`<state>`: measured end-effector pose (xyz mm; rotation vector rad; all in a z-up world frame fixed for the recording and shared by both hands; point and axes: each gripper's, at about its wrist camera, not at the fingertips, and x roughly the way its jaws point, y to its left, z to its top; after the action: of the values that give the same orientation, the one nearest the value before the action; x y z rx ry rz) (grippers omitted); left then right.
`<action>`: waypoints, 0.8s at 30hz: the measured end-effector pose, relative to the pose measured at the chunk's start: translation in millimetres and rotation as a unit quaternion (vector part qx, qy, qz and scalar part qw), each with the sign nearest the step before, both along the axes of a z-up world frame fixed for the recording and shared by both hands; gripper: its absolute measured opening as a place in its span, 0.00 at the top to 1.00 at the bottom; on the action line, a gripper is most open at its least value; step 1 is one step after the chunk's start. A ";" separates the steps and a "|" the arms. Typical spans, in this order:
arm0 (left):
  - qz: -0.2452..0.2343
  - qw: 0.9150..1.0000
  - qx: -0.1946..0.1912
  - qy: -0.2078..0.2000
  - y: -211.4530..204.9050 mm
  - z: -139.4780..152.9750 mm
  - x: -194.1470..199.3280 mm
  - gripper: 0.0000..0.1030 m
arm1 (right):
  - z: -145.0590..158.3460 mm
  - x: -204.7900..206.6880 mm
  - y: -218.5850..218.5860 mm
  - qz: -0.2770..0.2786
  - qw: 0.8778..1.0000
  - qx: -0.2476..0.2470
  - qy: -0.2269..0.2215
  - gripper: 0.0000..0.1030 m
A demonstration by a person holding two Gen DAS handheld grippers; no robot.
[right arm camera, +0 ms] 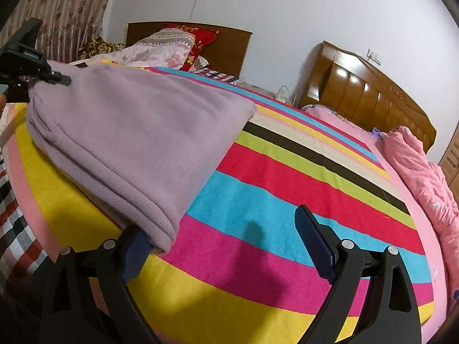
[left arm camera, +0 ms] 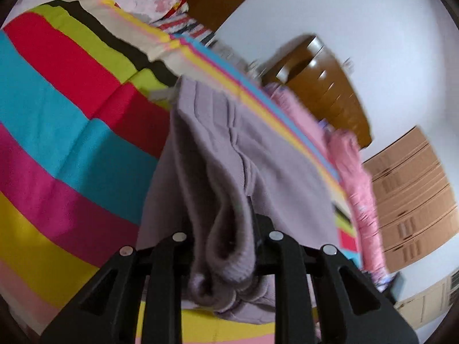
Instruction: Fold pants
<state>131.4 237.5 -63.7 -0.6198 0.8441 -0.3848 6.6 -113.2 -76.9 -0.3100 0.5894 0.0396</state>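
Left wrist view: the left tongs are clenched on a bunched edge of the lilac pants, which stretch away ahead of them over the striped bed cover. Carry that edge level, without slackening.

Right wrist view: the right tongs stand released, the pants' folded corner touching their left finger. Better pinch that corner before laying the fold flat.

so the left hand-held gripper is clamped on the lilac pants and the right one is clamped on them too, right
Not quite. The left hand-held gripper is clamped on the lilac pants, but the right hand-held gripper is open; the right wrist view shows its fingers spread wide, the pants' hem only beside one.
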 end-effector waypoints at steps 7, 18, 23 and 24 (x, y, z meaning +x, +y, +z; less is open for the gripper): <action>0.003 0.996 0.065 -0.066 -22.3 41.6 -20.1 0.80 | -0.2 8.5 -3.1 -0.005 1.000 0.009 0.006 0.11; 0.157 0.980 0.125 -0.015 16.0 31.4 -50.1 0.21 | 15.0 -1.1 -25.3 0.122 0.989 0.072 0.043 0.11; 0.098 0.976 0.157 -0.113 -32.4 92.3 -65.0 0.09 | 52.0 4.3 -38.7 0.205 0.959 0.192 0.029 0.11; 0.061 0.976 0.170 -0.125 -54.0 96.6 -59.7 0.09 | 56.9 8.0 -32.9 0.218 0.955 0.199 0.025 0.11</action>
<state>71.8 183.5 32.9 -0.2950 0.6077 -0.1939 14.6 -146.2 -20.0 -0.0410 0.5408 0.5883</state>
